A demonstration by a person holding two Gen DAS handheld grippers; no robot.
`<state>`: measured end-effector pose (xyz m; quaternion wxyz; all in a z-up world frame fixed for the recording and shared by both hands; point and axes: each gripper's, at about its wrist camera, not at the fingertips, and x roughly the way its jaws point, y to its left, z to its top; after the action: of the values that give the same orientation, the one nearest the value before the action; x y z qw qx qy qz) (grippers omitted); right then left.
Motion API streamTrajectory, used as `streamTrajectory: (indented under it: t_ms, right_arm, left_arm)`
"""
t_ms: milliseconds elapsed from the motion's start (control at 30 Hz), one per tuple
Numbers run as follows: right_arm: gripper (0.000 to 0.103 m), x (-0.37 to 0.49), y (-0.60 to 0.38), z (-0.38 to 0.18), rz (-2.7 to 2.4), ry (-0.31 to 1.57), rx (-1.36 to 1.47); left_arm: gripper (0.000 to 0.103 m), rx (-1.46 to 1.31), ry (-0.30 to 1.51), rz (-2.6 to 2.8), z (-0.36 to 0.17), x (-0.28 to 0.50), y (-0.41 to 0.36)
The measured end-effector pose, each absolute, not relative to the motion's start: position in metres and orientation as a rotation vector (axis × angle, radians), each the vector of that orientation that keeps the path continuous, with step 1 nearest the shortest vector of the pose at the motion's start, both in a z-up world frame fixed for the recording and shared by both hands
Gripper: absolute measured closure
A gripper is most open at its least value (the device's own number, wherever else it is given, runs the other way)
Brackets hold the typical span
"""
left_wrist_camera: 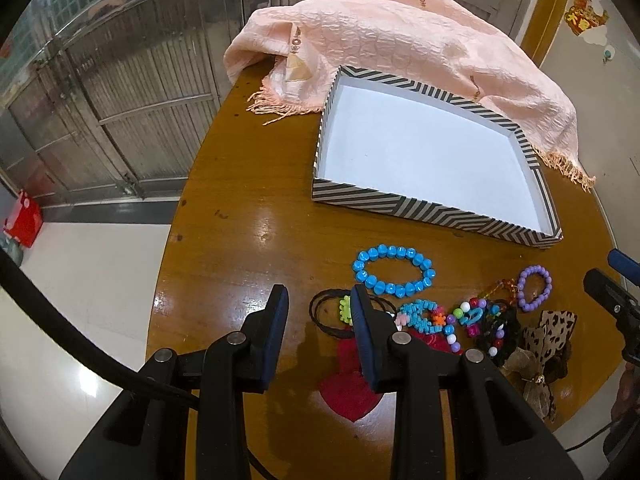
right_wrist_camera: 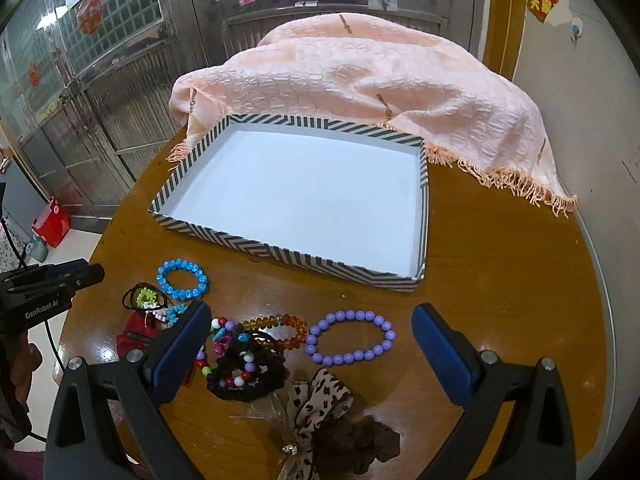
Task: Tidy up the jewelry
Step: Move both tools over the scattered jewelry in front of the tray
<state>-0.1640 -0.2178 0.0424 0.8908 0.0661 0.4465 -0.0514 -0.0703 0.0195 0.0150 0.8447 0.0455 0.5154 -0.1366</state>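
A shallow striped tray (left_wrist_camera: pixel 400 204) (right_wrist_camera: pixel 280 254) with a bare white inside lies on the round wooden table (left_wrist_camera: pixel 248 200). In front of it lies a cluster of jewelry: a blue bead bracelet (left_wrist_camera: pixel 394 270) (right_wrist_camera: pixel 182 280), a purple bead bracelet (left_wrist_camera: pixel 534 288) (right_wrist_camera: pixel 350 338), an amber bracelet (right_wrist_camera: pixel 276 330), black hair ties with a green charm (left_wrist_camera: pixel 340 312) and a black beaded scrunchie (right_wrist_camera: pixel 244 376). My left gripper (left_wrist_camera: pixel 318 294) hovers over the hair ties, jaws apart and holding nothing. My right gripper (right_wrist_camera: pixel 312 314) stands wide open above the amber and purple bracelets.
A pink fringed scarf (left_wrist_camera: pixel 400 40) (right_wrist_camera: pixel 360 76) is draped behind the tray and touches its far rim. A leopard-print bow (right_wrist_camera: pixel 320 404) and a red cloth piece (left_wrist_camera: pixel 352 384) lie near the table's front edge. The table edge curves close on the left, above a white floor.
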Motion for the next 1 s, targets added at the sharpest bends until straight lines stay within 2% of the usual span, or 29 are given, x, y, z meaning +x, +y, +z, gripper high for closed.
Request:
streamTrajectory:
  t_ms: [1000]
  right_arm:
    - [0.001,-0.153,-0.220,0.041,-0.123,0.948,0.157]
  left_arm:
    - [0.094,0.078,1.081,-0.258,0.016,-0.066,0.016]
